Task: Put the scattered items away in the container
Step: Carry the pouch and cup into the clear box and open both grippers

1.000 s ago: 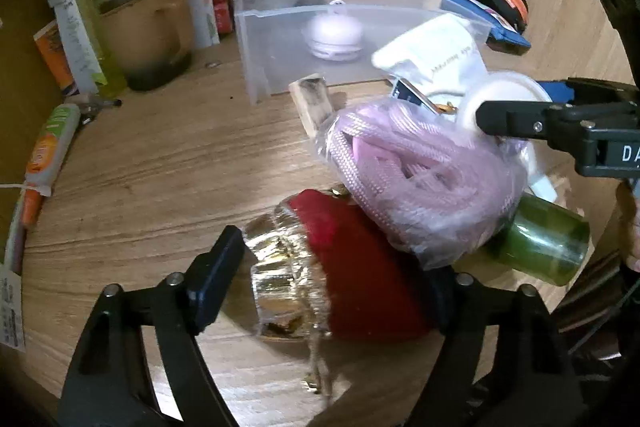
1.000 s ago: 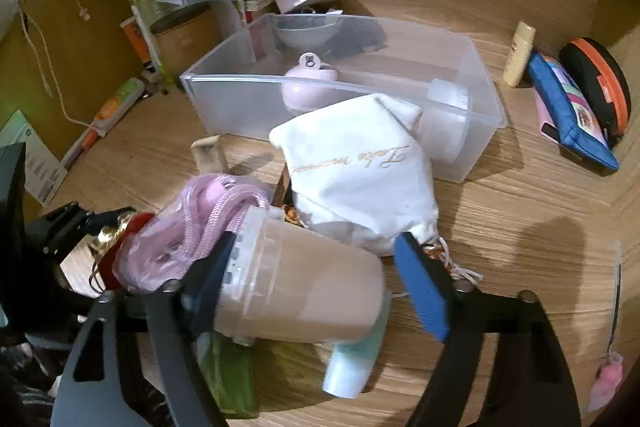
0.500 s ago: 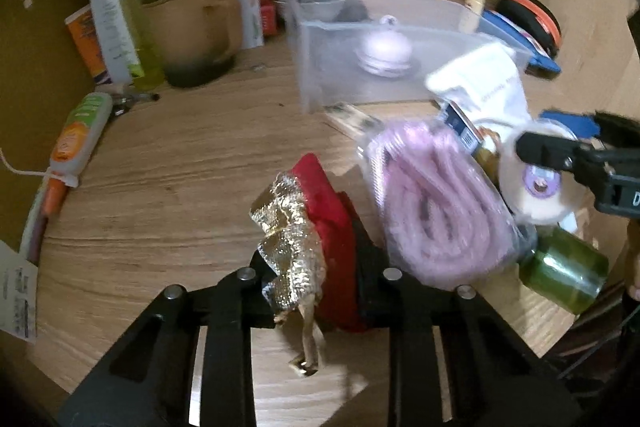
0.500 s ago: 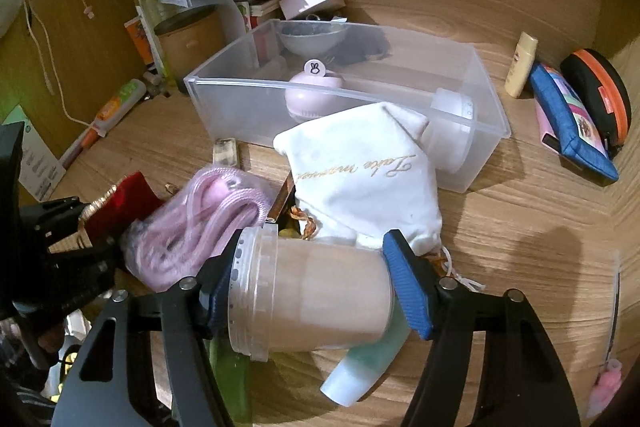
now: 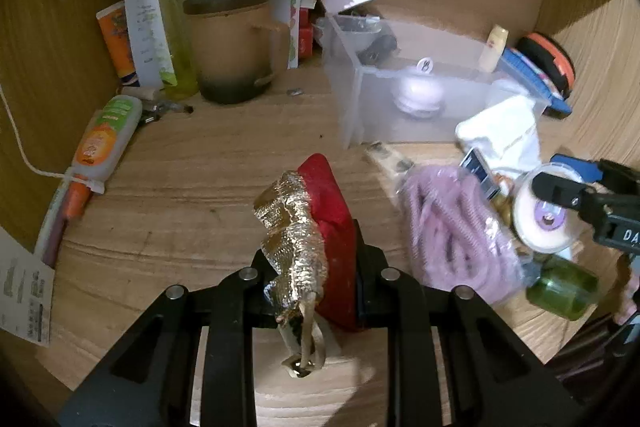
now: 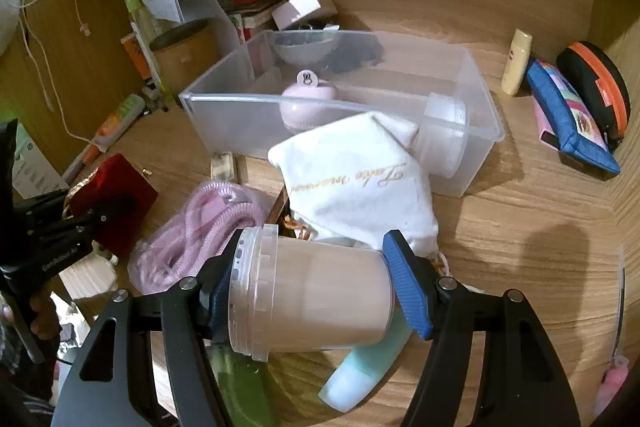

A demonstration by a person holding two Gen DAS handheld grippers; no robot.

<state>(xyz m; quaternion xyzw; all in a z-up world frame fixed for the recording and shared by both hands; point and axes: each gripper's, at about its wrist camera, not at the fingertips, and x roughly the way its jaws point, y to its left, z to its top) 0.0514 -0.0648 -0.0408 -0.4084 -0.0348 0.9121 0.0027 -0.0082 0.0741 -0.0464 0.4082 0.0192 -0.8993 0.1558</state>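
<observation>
My left gripper (image 5: 312, 267) is shut on a red pouch with gold trim (image 5: 332, 211), held above the wooden desk; it also shows in the right wrist view (image 6: 116, 199). My right gripper (image 6: 312, 287) is shut on a clear lidded jar (image 6: 312, 299) lying sideways between its blue pads; it shows in the left wrist view (image 5: 540, 215). The clear plastic container (image 6: 460, 131) stands ahead, holding a pink round case (image 6: 308, 103) and a white jar (image 6: 444, 139). A white drawstring bag (image 6: 356, 187) and a bagged pink cord (image 6: 196, 223) lie in front of it.
A green bottle (image 5: 564, 291) and a pale teal tube (image 6: 364, 367) lie under the jar. A brown mug (image 5: 232, 47), spray bottle (image 5: 164, 11) and orange-label tube (image 5: 104, 143) stand at back left. A blue pouch (image 6: 568, 115) and black-orange case (image 6: 596, 83) lie right.
My left gripper closed on the red pouch and lifted it away from the pink cord. My right gripper closed on the jar and raised it slightly.
</observation>
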